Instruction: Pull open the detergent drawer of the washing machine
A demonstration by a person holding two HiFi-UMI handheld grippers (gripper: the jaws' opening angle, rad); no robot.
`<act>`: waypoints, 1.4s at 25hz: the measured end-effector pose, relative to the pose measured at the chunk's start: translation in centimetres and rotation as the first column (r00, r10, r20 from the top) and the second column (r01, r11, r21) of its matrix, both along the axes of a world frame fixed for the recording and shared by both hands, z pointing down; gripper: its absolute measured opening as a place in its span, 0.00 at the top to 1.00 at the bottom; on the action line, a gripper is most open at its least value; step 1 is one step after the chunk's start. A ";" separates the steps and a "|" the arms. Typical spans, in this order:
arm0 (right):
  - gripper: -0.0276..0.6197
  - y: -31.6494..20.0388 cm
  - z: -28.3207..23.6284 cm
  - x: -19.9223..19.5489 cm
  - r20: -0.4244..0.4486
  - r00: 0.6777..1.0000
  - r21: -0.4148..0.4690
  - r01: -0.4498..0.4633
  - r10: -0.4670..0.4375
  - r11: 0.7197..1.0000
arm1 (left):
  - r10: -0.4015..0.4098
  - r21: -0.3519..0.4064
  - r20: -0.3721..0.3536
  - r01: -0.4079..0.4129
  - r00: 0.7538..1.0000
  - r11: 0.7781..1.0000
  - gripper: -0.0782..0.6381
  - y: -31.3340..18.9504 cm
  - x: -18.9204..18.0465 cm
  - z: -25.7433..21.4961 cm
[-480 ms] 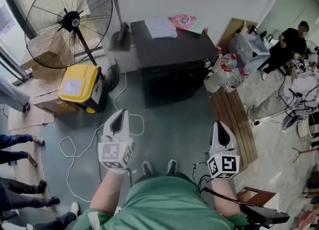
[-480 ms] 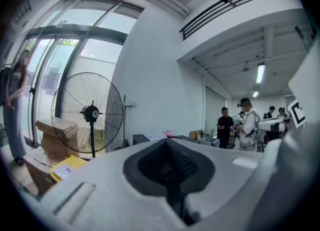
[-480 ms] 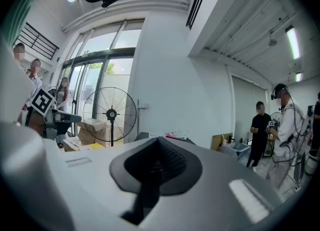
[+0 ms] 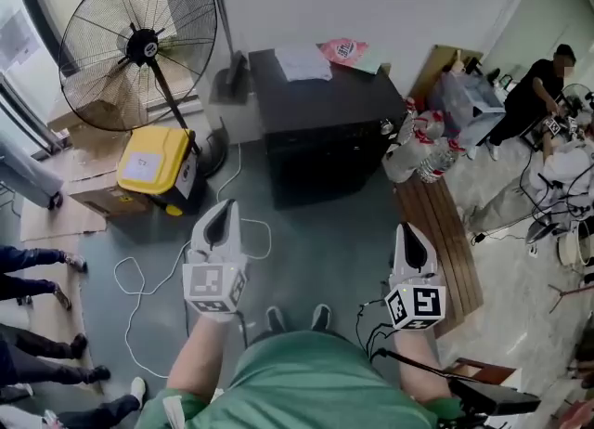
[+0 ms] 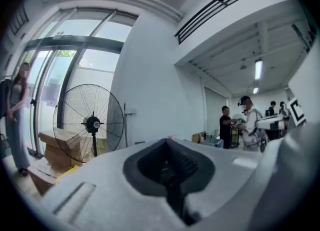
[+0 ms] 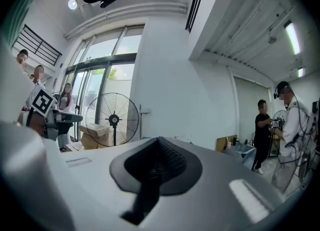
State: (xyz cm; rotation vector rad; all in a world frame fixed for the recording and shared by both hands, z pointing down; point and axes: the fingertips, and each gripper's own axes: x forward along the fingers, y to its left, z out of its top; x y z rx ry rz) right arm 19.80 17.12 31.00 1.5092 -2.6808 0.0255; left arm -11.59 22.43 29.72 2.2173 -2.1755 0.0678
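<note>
The washing machine is a dark, boxy cabinet against the white wall, seen from above in the head view; I cannot make out its detergent drawer. A white cloth and a pink packet lie on its top. My left gripper and right gripper are held level side by side over the grey floor, well short of the machine. Both are shut with nothing between the jaws. The left gripper view and the right gripper view show only closed jaw tips against the far wall.
A big floor fan stands at the left, with a yellow box and cardboard below it. A white cable loops over the floor. A wooden bench and water bottles lie right of the machine. People stand at the right and left.
The whole scene has slid slightly down in the head view, so the machine sits a little nearer. Both grippers keep the same shut pose.
</note>
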 end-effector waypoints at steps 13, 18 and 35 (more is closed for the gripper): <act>0.95 -1.4 -0.3 -2.2 0.020 1.000 -0.013 -0.006 0.006 1.000 | 0.010 -0.007 0.002 -0.010 1.000 1.000 0.83 -0.2 -2.2 0.2; 0.89 -1.3 -0.4 -5.6 0.034 0.999 -0.030 0.024 -0.023 0.999 | 0.018 -0.015 -0.005 -0.018 1.000 1.000 0.67 0.3 -5.2 0.8; 0.74 -8.7 1.5 -11.7 0.107 0.991 -0.049 0.088 -0.083 0.995 | 0.003 -0.055 -0.018 -0.004 1.000 0.998 0.58 -6.2 -10.1 3.4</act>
